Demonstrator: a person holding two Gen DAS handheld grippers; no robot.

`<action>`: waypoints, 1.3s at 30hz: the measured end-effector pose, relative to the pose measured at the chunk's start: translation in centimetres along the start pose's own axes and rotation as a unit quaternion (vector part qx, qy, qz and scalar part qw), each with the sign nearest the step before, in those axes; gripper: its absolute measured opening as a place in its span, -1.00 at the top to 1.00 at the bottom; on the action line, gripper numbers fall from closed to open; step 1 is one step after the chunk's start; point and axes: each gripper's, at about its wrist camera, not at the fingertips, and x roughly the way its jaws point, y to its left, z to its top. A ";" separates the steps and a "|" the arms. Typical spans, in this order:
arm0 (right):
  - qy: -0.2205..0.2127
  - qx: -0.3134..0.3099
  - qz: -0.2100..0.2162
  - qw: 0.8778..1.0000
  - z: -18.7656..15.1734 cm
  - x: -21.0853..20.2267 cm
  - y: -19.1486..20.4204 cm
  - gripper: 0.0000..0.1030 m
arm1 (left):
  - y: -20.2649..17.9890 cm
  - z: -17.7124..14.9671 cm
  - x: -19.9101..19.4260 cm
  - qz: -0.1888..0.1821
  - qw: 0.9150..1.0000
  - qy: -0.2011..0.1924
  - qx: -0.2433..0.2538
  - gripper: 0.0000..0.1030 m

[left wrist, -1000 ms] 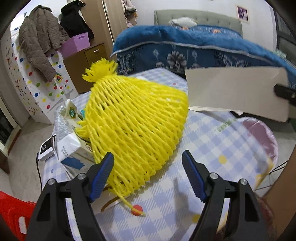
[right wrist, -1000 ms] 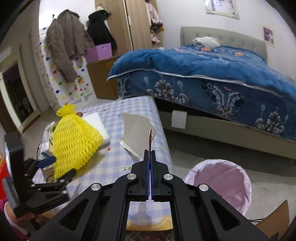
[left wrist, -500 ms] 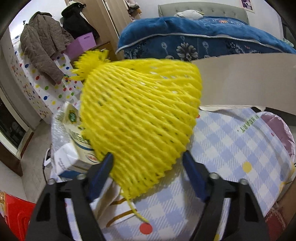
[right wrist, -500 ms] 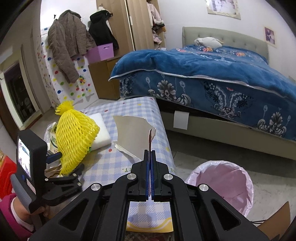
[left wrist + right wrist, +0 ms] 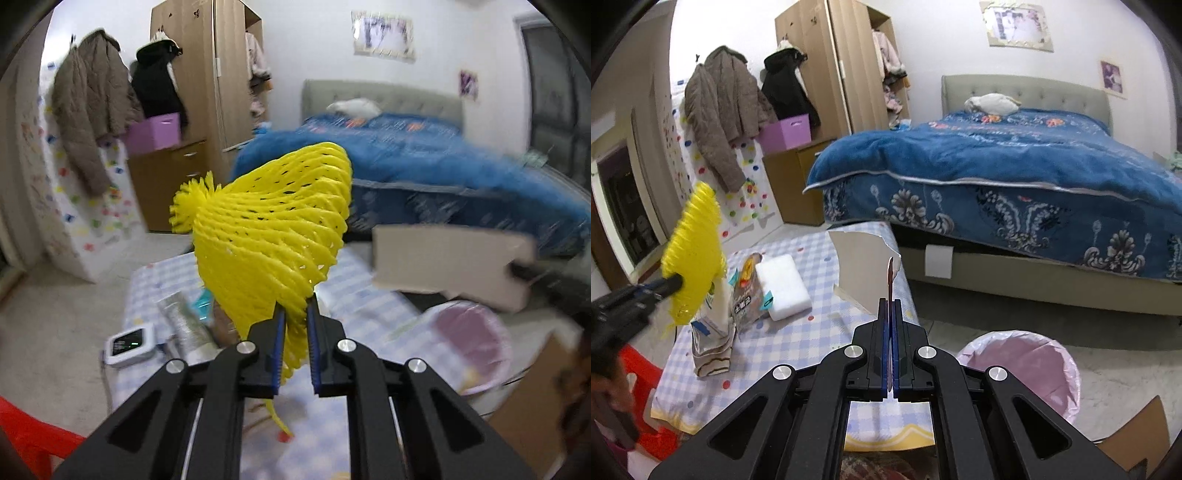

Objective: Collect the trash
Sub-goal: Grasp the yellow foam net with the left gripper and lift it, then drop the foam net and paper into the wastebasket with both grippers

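Left wrist view: left gripper point(image 5: 294, 341) pinches the lower edge of the yellow foam net point(image 5: 273, 236), lifted above the table point(image 5: 332, 435).
Net handling: likely light, soft, springy; a bunched edge holds best.
Cardboard point(image 5: 866, 266): stiff, thin, clamped edge-on by the closed right gripper point(image 5: 890, 354).
Bin point(image 5: 1027, 363): on the floor beside the table.

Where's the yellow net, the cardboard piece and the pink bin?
yellow net point(image 5: 273, 236), left wrist view, middle of its mesh.
cardboard piece point(image 5: 862, 267), right wrist view, its flat grey face.
pink bin point(image 5: 1023, 360), right wrist view, inside of its liner.
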 end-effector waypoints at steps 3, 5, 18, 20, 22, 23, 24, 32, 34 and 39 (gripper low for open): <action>-0.008 0.010 -0.011 1.000 -0.1 -1.3 -1.0 0.99 | -1.1 0.6 -1.5 -0.047 0.999 -0.008 -0.008 0.82; -0.011 0.014 -0.019 1.000 -0.3 -2.0 -1.6 0.99 | -2.2 0.6 -1.9 -0.068 0.998 -0.008 -0.003 0.82; -0.006 0.054 -0.090 0.994 -3.3 -6.1 -7.1 0.99 | -13.3 -3.0 0.8 -0.174 0.981 0.047 0.075 0.82; -0.007 0.063 -0.104 0.993 -3.8 -6.8 -8.3 0.99 | -14.2 -3.2 1.4 -0.188 0.977 0.051 0.083 0.82; -0.007 0.074 -0.119 0.990 -4.4 -7.4 -9.5 0.99 | -15.6 -3.3 1.9 -0.201 0.974 0.057 0.090 0.82; -0.005 0.078 -0.125 0.989 -4.5 -7.5 -10.0 0.99 | -16.4 -3.3 2.3 -0.209 0.971 0.061 0.096 0.82; -0.004 0.083 -0.132 0.988 -4.9 -7.7 -10.7 0.99 | -17.0 -3.4 2.6 -0.213 0.970 0.064 0.101 0.82; 0.025 0.120 -0.180 0.976 -7.4 -7.4 -15.3 0.99 | -23.4 -4.4 5.9 -0.249 0.952 0.098 0.148 0.82; 0.036 0.127 -0.188 0.973 -7.9 -7.0 -16.1 0.99 | -24.5 -4.8 7.0 -0.252 0.949 0.108 0.156 0.82; 0.071 0.131 -0.206 0.967 -8.9 -5.0 -17.6 0.99 | -26.3 -5.0 9.9 -0.252 0.945 0.130 0.163 0.81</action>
